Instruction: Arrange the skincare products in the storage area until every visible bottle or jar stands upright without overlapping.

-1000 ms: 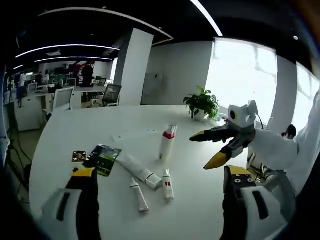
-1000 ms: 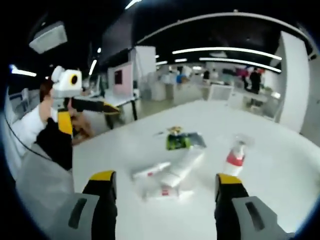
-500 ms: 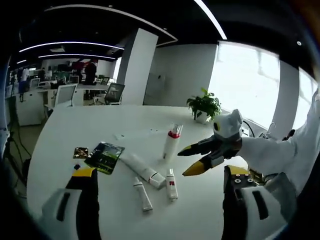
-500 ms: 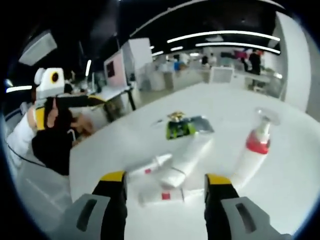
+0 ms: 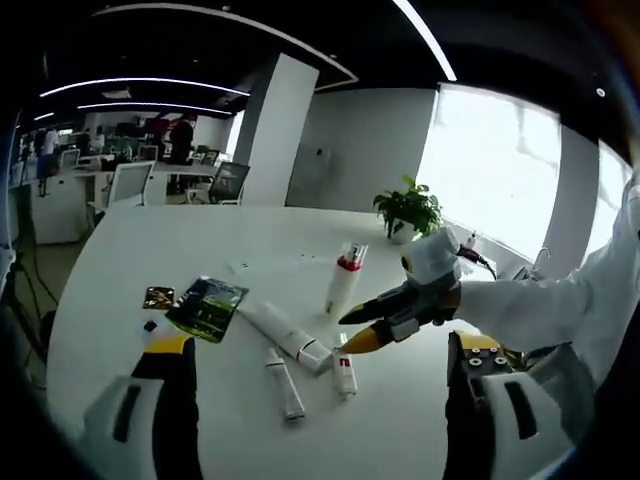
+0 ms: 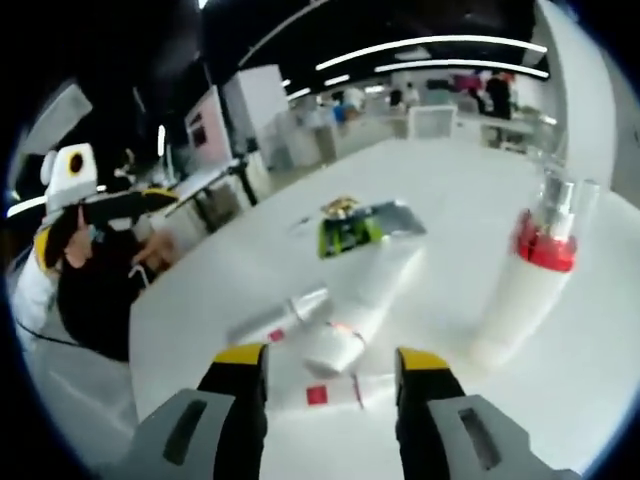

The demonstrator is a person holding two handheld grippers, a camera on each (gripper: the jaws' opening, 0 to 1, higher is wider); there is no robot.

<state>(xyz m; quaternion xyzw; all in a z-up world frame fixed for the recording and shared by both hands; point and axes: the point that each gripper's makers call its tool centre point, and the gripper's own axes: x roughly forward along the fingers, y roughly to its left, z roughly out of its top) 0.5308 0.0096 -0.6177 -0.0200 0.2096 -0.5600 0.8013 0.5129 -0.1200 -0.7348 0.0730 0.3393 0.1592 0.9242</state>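
Broad white desk (image 5: 150, 260) carrying everything, skincare items grouped near its middle, probably left there as the jumble to be sorted. Largest of them, a fat white tube (image 5: 281, 334), lying flat, long axis running from about 10 to 4 o'clock in the left gripper view, cap end toward 4. Next, a pump bottle with a red collar (image 5: 342, 281), the one item already upright, at about 1 o'clock from the tubes, apart from them and so needing no work by the look of it. Two slim tubes on their sides: one with a red label (image 5: 343, 372), axis near 12 to 6 o'clock; a paler one (image 5: 281, 385) just beside the fat tube's cap, axis near 11 to 5; which end is the cap is too small to tell. Dark green packet (image 5: 208, 306) and a small card (image 5: 158, 297) flat at about 9 o'clock from the tubes. Right gripper (image 5: 358, 330) reaching in from 3 o'clock, fingers parted and holding nothing, tips just above the fat tube's cap end and the red-labelled tube (image 6: 325, 392), likely lined up to lift one and stand it. Left gripper (image 5: 320, 345) held back at the near edge, fingers wide apart and bare, seemingly waiting.
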